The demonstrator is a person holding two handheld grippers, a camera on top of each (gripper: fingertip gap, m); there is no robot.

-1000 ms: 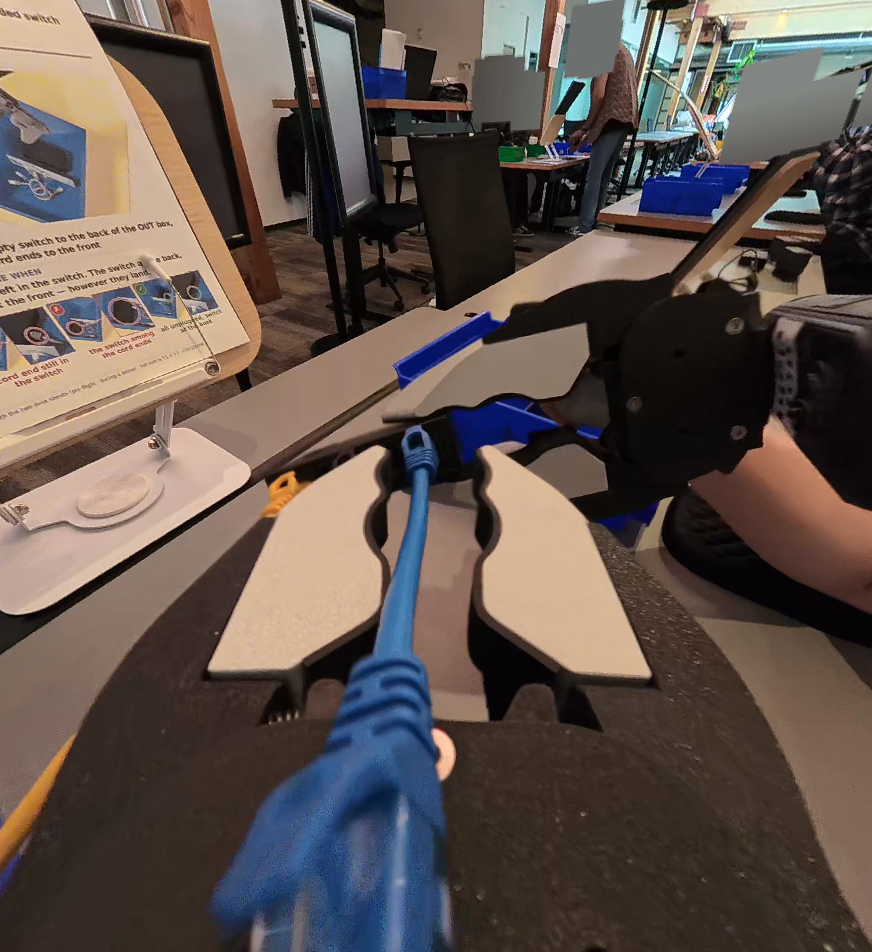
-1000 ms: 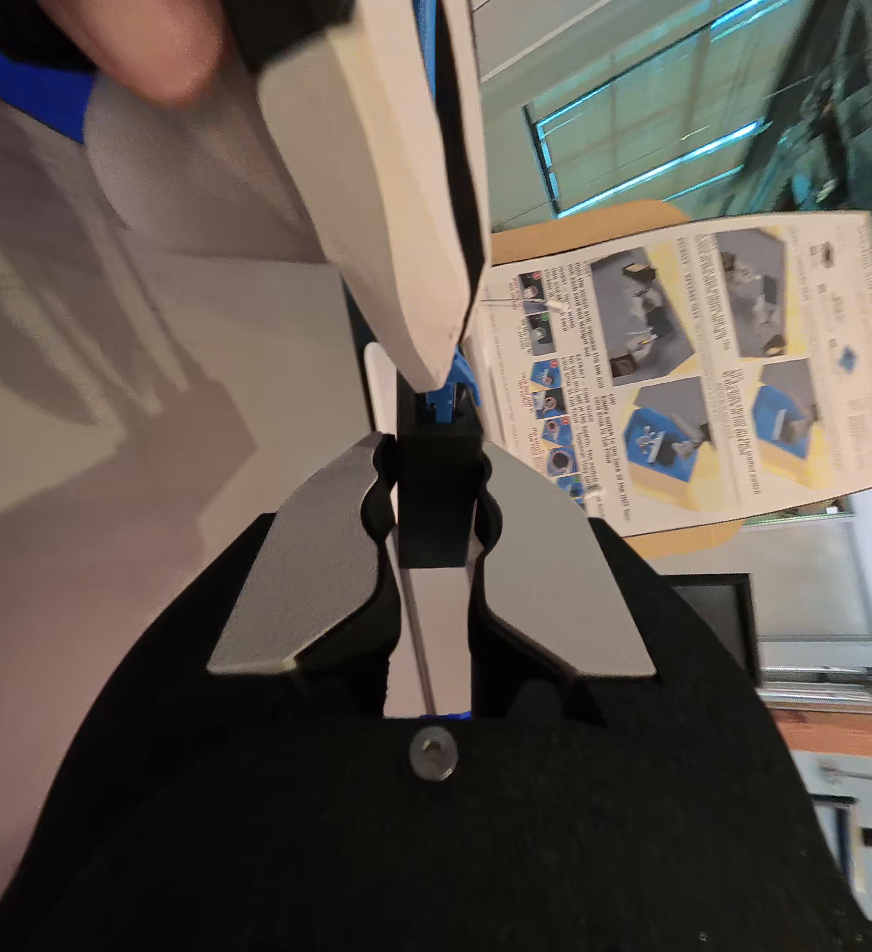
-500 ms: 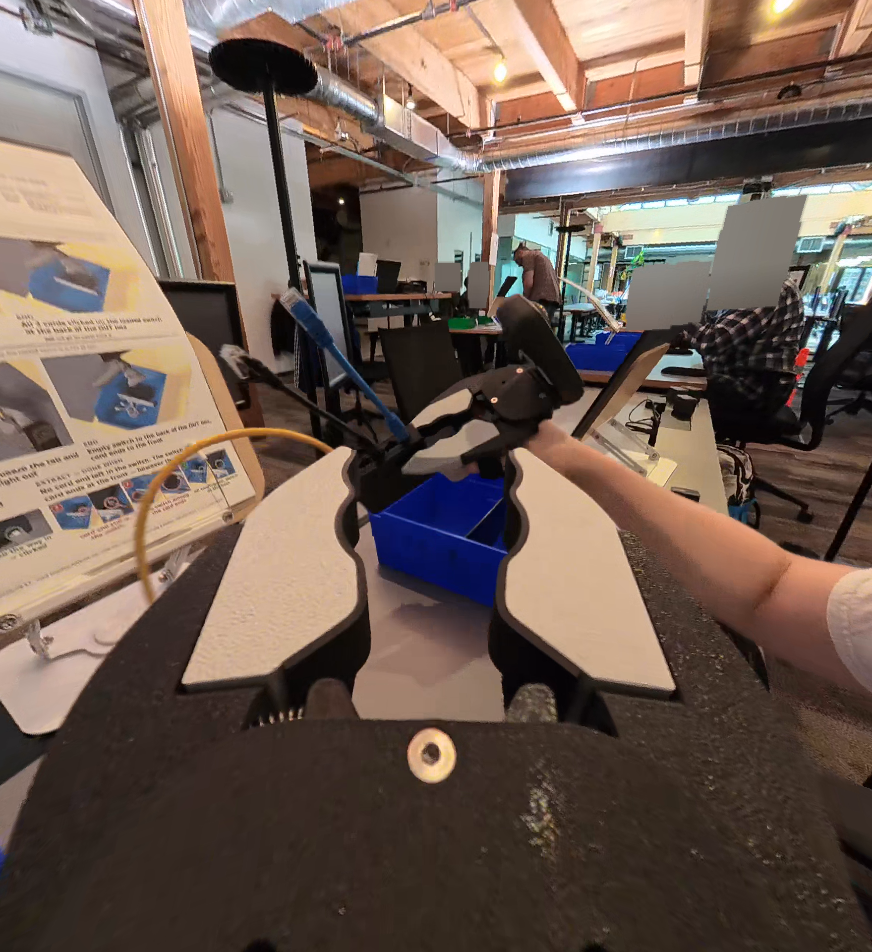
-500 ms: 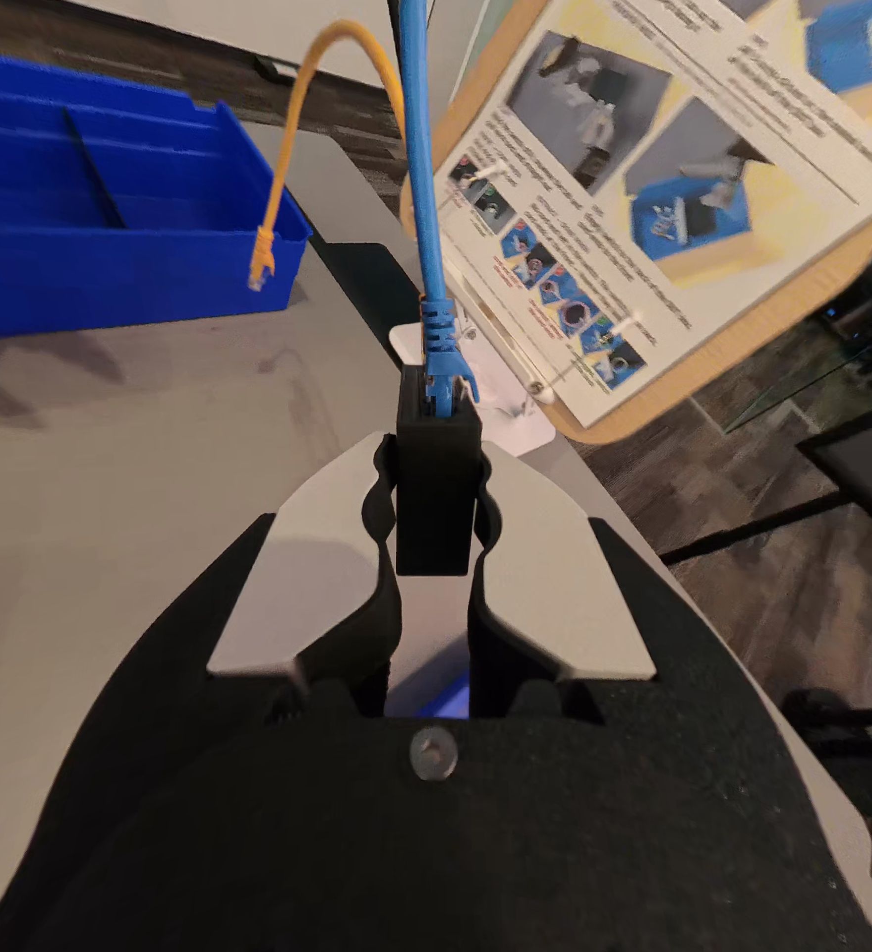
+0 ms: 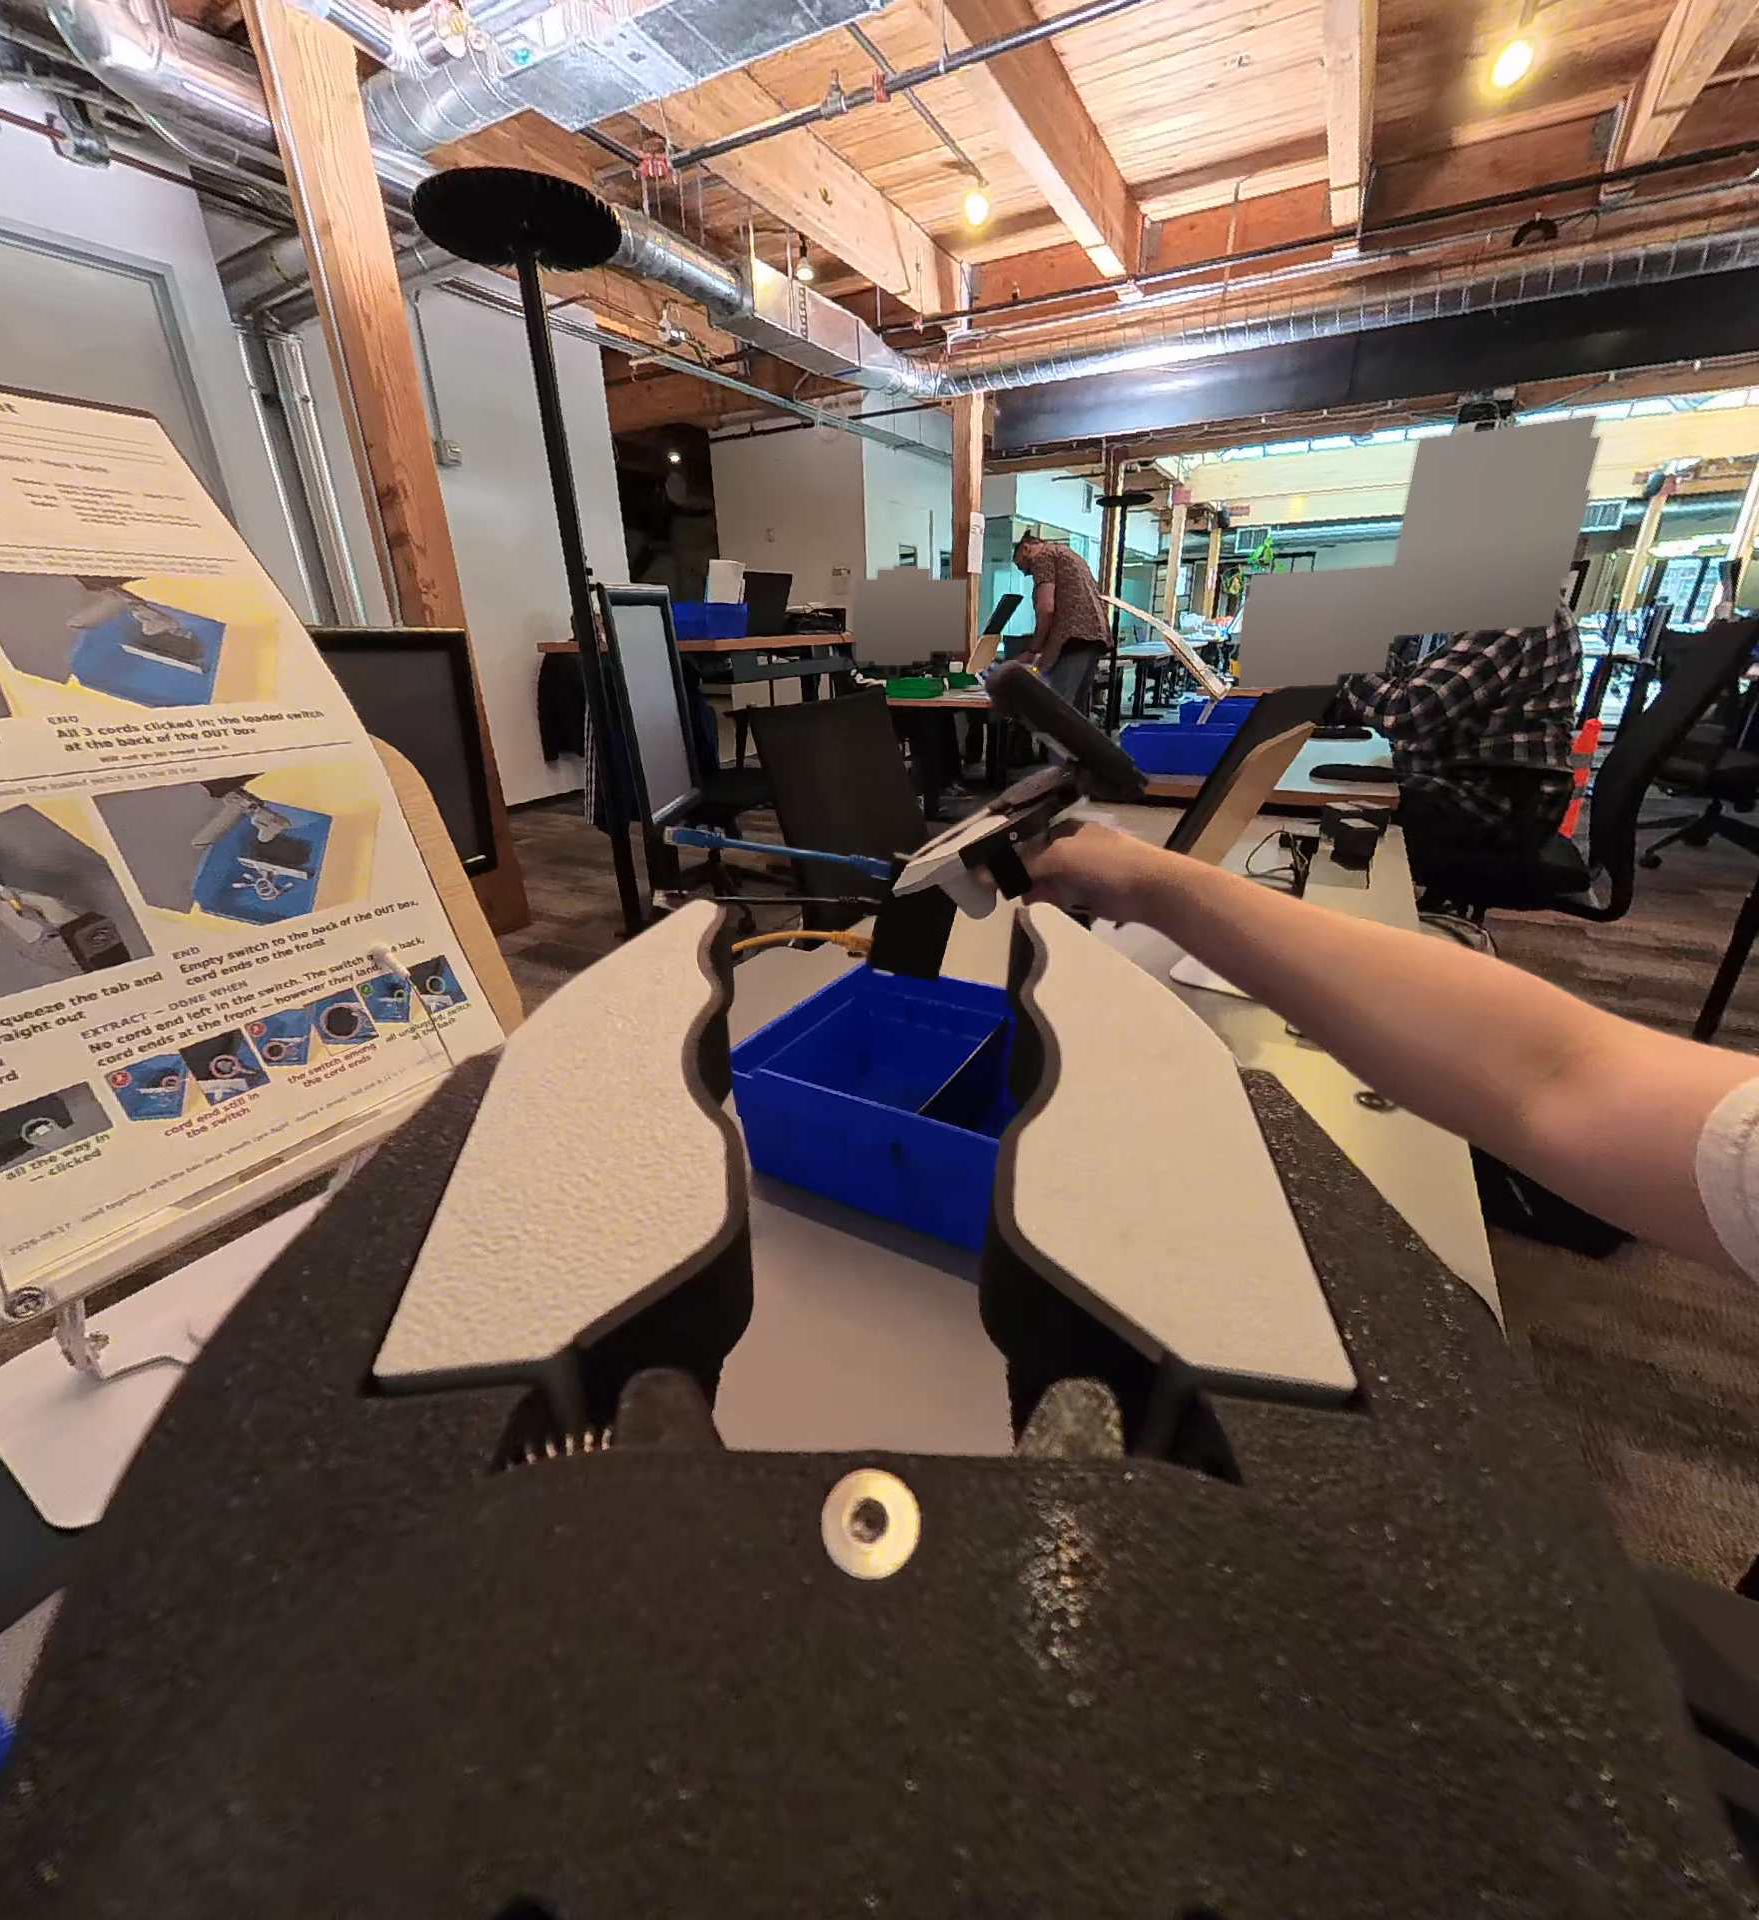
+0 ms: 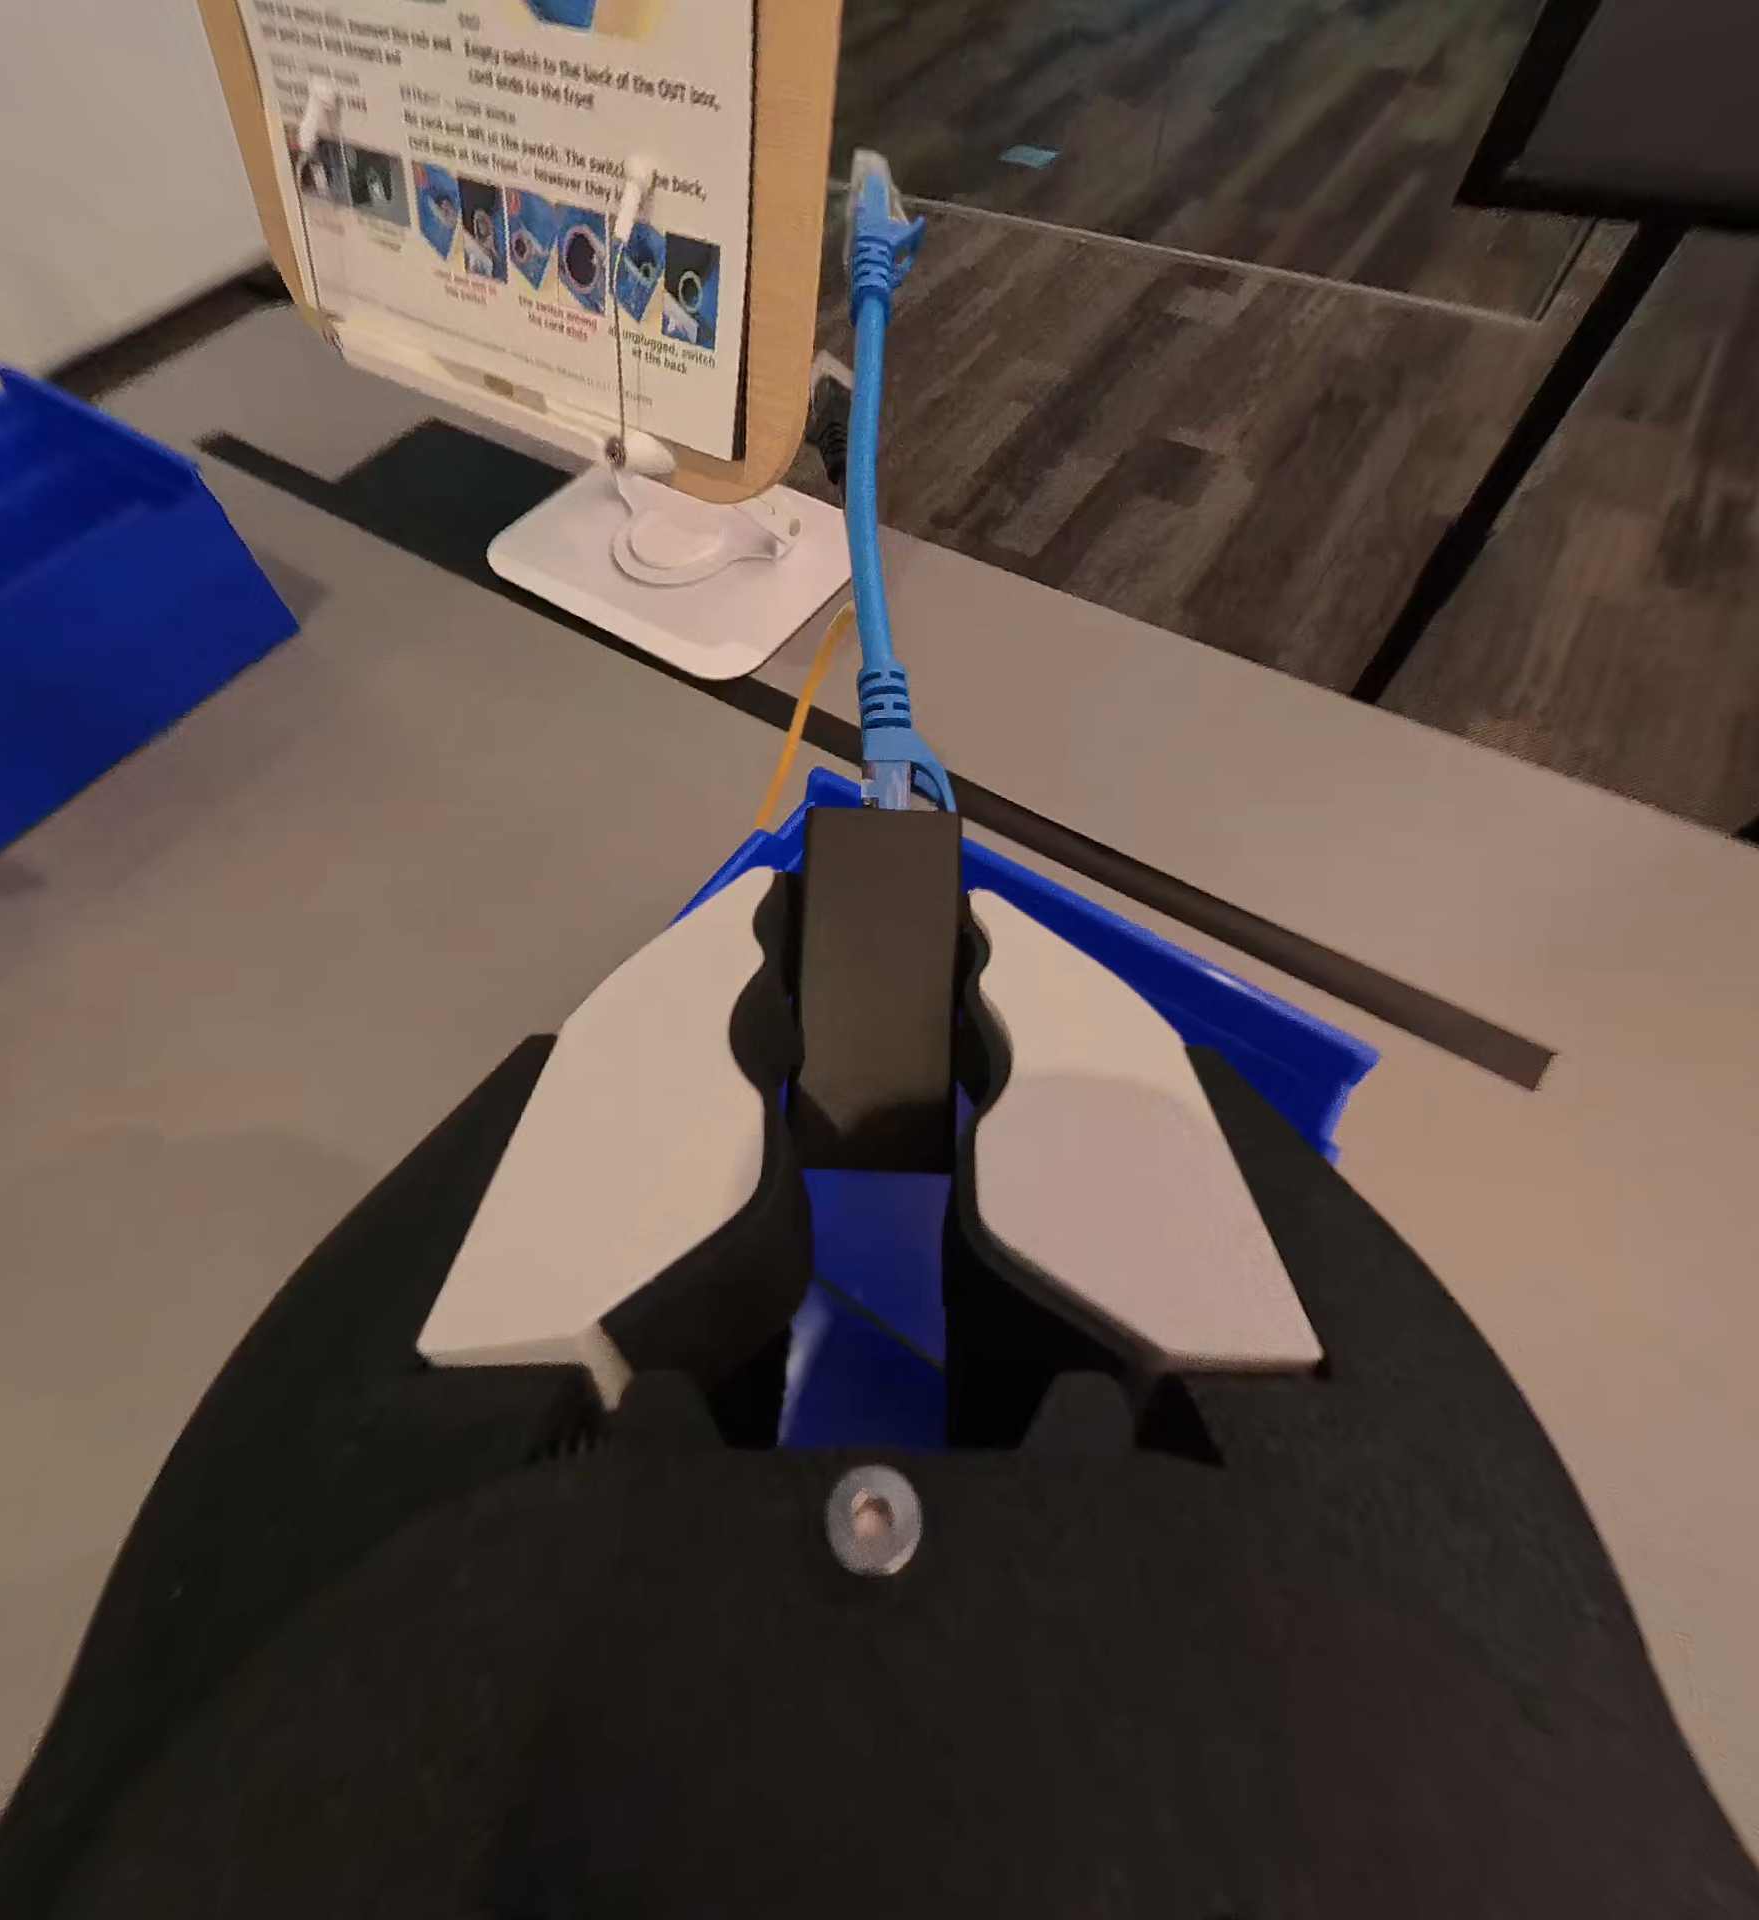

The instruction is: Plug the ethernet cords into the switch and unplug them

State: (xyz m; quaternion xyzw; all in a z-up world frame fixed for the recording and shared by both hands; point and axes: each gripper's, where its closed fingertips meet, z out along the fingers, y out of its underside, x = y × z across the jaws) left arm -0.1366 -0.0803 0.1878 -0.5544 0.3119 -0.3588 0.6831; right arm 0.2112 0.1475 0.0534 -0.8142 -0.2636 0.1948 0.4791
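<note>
My right gripper (image 6: 873, 914) is shut on the black switch (image 6: 875, 987) and holds it above a blue bin (image 6: 1228, 1018). A blue ethernet cord (image 6: 870, 499) is plugged into the switch and sticks out forward with its free end in the air. A yellow cord (image 6: 802, 717) also leaves the switch. My left gripper (image 5: 864, 935) is open and empty, pulled back from the bin. In the left wrist view the right gripper (image 5: 968, 857) holds the switch (image 5: 911, 940) over the blue bin (image 5: 854, 1122), with the blue cord (image 5: 781, 850) and yellow cord (image 5: 802, 942) pointing left.
An instruction board on a white stand (image 5: 127, 935) is at the left of the grey table (image 5: 854, 1330); it also shows in the right wrist view (image 6: 542, 208). A second blue bin (image 6: 54, 623) sits at the left. Chairs, desks and people are farther back.
My left gripper let go of the blue cord, opened and drew back. My right gripper carried the switch with its cords away and over the blue bin.
</note>
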